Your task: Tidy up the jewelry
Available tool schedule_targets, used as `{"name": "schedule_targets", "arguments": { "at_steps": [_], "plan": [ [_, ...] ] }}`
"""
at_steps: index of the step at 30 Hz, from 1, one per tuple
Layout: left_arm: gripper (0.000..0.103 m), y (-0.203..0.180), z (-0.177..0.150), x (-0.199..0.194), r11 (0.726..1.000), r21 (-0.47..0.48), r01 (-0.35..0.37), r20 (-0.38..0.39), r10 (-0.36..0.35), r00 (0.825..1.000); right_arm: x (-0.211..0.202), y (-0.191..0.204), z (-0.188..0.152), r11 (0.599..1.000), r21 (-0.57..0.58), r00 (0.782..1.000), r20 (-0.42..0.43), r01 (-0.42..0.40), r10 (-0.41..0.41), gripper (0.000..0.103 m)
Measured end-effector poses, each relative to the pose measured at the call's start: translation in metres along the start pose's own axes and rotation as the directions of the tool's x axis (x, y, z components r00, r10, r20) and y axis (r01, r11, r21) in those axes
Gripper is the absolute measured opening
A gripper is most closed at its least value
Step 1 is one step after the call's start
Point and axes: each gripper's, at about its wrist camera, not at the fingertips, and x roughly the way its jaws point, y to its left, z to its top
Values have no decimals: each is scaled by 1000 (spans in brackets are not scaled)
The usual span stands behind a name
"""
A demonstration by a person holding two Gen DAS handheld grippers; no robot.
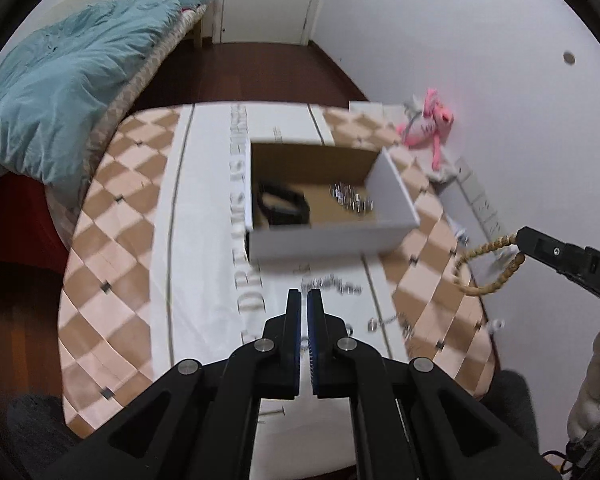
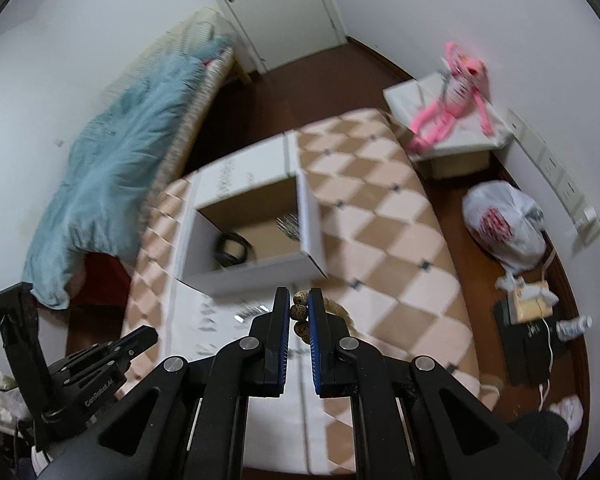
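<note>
Open white box (image 1: pixel 331 236) on the checkered table (image 1: pixel 112 216): black band (image 1: pixel 284 204) inside at left, silver chain (image 1: pixel 351 198) inside at right. Right gripper (image 2: pixel 299 312) right of box, above the table edge, pinching a loop of tan speckled beads (image 1: pixel 487 268), beads hanging in air. Left gripper (image 1: pixel 303 300) in front of box, fingers pressed almost together on nothing, over silver pieces (image 1: pixel 335 285) on the cloth.
</note>
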Motion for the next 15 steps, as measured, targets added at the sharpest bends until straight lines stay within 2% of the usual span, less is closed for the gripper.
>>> {"name": "schedule_targets", "arguments": {
  "at_steps": [4,8,13,14,15],
  "plan": [
    [2,8,10,-4,999,-37,15,11,-15,1000,0,12,10,999,-8,999,6,-35,35,9],
    [3,15,-1,15,997,-80,3,-52,-7,999,21,5,-1,999,16,998,-48,-43,44,9],
    [8,19,-28,48,991,-92,-92,-139,78,987,57,-20,-33,999,48,989,-149,7,0,9],
    [14,19,-33,52,990,-92,-104,-143,90,986,61,-26,-39,999,52,987,-159,17,-8,9],
    [29,19,-38,57,990,-88,-111,-146,98,984,65,-30,-45,998,54,986,-167,29,-19,9]
  ]
}}
